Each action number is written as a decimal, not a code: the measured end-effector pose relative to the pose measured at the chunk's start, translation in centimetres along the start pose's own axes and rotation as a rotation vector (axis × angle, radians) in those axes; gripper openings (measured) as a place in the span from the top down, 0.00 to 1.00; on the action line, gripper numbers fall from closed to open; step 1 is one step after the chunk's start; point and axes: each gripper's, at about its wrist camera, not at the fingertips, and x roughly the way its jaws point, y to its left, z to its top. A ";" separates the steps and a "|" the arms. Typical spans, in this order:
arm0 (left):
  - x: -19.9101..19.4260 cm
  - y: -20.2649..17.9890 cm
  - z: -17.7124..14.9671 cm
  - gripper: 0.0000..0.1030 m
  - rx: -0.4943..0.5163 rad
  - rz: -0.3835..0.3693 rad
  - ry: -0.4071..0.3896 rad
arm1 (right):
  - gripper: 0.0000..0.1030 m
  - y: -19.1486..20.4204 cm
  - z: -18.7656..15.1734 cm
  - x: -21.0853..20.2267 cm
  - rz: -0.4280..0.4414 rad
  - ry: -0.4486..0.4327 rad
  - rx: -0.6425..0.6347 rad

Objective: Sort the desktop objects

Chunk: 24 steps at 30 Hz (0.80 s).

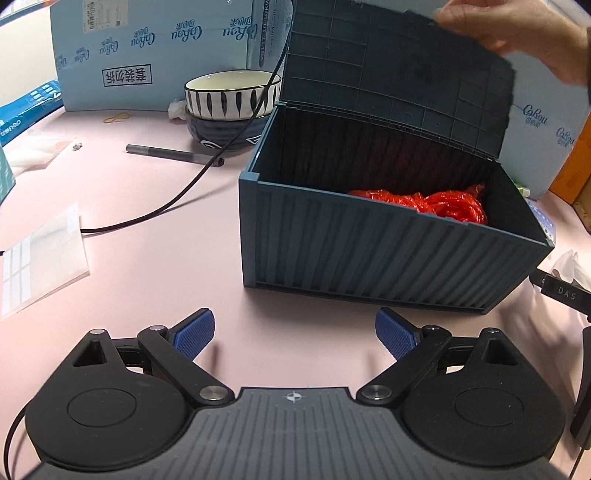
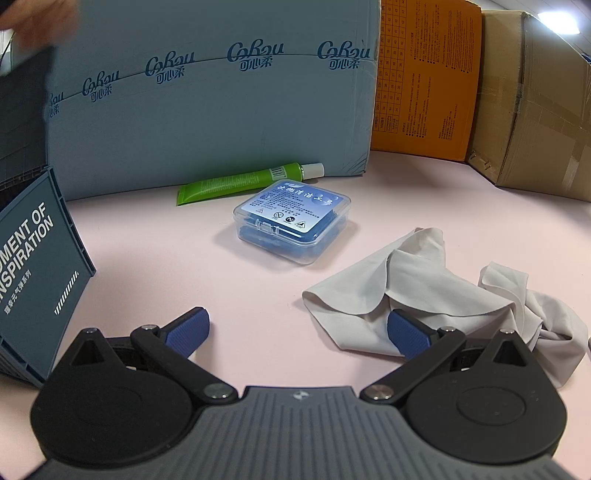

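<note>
Both tongs, left (image 1: 294, 334) and right (image 2: 298, 332), gaped empty; one storage box (image 1: 369, 247), two stacked bowls (image 1: 231, 105), one pen (image 1: 173, 154).

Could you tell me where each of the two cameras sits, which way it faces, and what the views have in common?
Left wrist: rides on the open left gripper, low over the pink table, facing the blue storage box with its lid held up by a bare hand.
Right wrist: rides on the open right gripper, facing a clear plastic case, green tube and grey cloth.
Shared: the storage box, at the right view's left edge, and the light blue carton behind.
</note>
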 end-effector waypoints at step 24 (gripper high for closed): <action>2.6 0.4 0.1 0.09 0.013 0.036 0.047 | 0.00 0.0 0.0 0.1 0.000 0.000 0.001</action>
